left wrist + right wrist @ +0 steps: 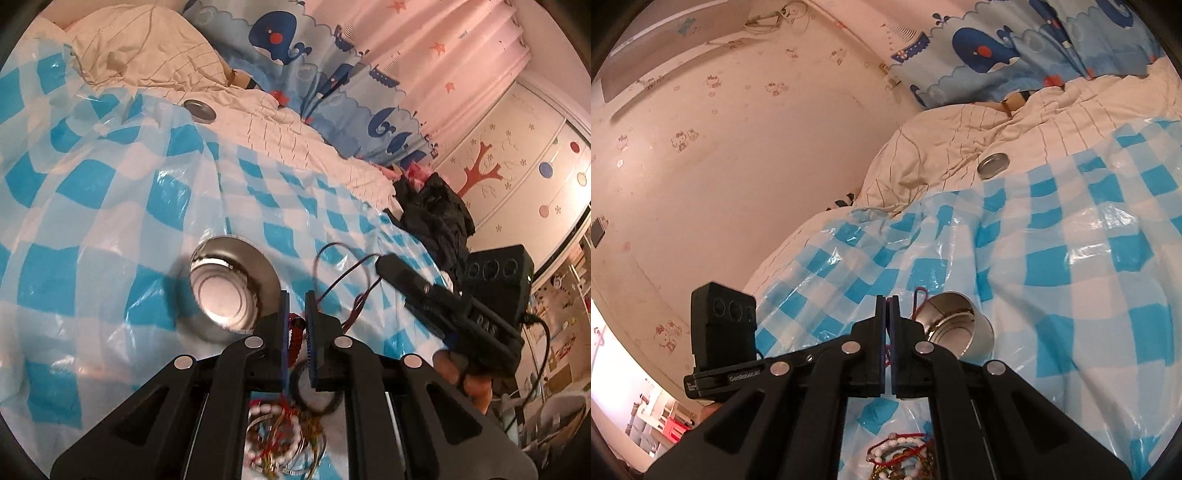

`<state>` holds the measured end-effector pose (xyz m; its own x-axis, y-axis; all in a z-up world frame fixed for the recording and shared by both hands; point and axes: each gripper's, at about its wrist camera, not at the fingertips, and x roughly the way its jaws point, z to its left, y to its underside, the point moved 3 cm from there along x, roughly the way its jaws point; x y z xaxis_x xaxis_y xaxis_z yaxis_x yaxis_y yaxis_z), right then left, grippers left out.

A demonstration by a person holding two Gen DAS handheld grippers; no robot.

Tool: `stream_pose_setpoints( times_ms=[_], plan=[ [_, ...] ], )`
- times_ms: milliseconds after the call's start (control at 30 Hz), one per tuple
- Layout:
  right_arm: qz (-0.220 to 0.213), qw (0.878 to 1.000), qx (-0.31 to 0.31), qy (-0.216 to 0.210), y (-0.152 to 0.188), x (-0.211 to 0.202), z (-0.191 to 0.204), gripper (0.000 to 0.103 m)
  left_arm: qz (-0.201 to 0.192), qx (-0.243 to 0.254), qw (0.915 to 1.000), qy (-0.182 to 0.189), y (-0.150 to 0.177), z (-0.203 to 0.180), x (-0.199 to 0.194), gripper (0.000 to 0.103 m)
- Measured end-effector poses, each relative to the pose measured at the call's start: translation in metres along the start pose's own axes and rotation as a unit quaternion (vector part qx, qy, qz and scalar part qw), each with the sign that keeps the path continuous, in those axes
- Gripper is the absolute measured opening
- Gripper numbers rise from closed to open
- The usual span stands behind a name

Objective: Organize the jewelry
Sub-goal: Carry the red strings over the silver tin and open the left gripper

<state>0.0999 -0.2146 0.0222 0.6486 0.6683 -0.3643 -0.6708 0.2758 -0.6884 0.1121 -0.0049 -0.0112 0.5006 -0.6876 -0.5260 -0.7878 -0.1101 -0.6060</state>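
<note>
A thin red cord bracelet point(334, 273) hangs in open loops above the bed point(92, 206), which is covered with a glossy blue-and-white checked plastic sheet point(110, 258). The cord runs between the two grippers. At one end a thicker, knotted red section point(294, 338) sits between the blue pads of the left gripper point(296, 325), whose jaws are nearly closed and pinch it. At the other end the right gripper point(887, 314) has its jaws fully together, and a strand of the red cord point(886, 356) shows in the slit between its fingers, so it grips the cord too. In the left wrist view the right gripper point(384, 264) appears to the right, held up off the bed by a hand point(467, 384).

Just beyond both grippers a round metal tin point(229, 288) lies tilted on the checked sheet near the middle of the bed, its open mouth facing the cameras; the interior looks bare and shiny. Its flat metal lid point(199, 109) rests well apart, at the far edge of the sheet where it meets a crumpled cream quilt point(147, 55).

Below the grippers, at the near edge of the bed, lies a heap of more jewelry point(280, 439): a white-bead bracelet, red and yellow cords, thin metal bangles and a dark ring-shaped bracelet point(317, 391).
</note>
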Motion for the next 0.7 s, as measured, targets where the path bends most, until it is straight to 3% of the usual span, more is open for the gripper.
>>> stream_pose_setpoints(
  times_ms=[167,233,300,367,533,567,600,633,700],
  plan=[
    [0.01,1.0,-0.007,-0.005,-0.007,0.017,0.004,0.002,-0.015,-0.03,0.9994,0.0,-0.016,0.009,0.017,0.007],
    [0.015,1.0,-0.009,-0.007,-0.01,0.025,0.004,0.002,-0.001,-0.063,0.998,-0.003,-0.019,0.023,0.033,0.009],
    [0.024,1.0,-0.012,-0.005,-0.011,0.037,0.004,0.002,0.018,-0.088,0.9957,-0.02,-0.016,0.036,0.045,0.032],
    [0.035,0.999,-0.015,0.002,-0.008,0.048,0.001,0.002,0.018,-0.111,0.9933,-0.028,-0.015,0.044,0.048,0.044],
    [0.085,0.996,-0.012,0.039,0.006,0.074,-0.013,0.003,-0.006,-0.122,0.9917,-0.04,-0.018,0.047,0.031,0.056],
    [0.098,0.993,-0.018,0.064,0.01,0.078,-0.016,0.011,-0.01,-0.123,0.9915,-0.042,-0.018,0.046,0.027,0.057],
    [0.1,0.991,-0.023,0.085,0.013,0.079,-0.018,0.03,-0.011,-0.124,0.9913,-0.044,-0.018,0.047,0.023,0.059],
    [0.098,0.99,-0.025,0.098,0.014,0.078,-0.021,0.036,-0.011,-0.124,0.991,-0.051,-0.016,0.047,0.021,0.059],
    [0.095,0.988,-0.022,0.121,0.015,0.074,-0.026,0.037,-0.008,-0.121,0.9905,-0.066,-0.013,0.049,0.014,0.06]
  ],
)
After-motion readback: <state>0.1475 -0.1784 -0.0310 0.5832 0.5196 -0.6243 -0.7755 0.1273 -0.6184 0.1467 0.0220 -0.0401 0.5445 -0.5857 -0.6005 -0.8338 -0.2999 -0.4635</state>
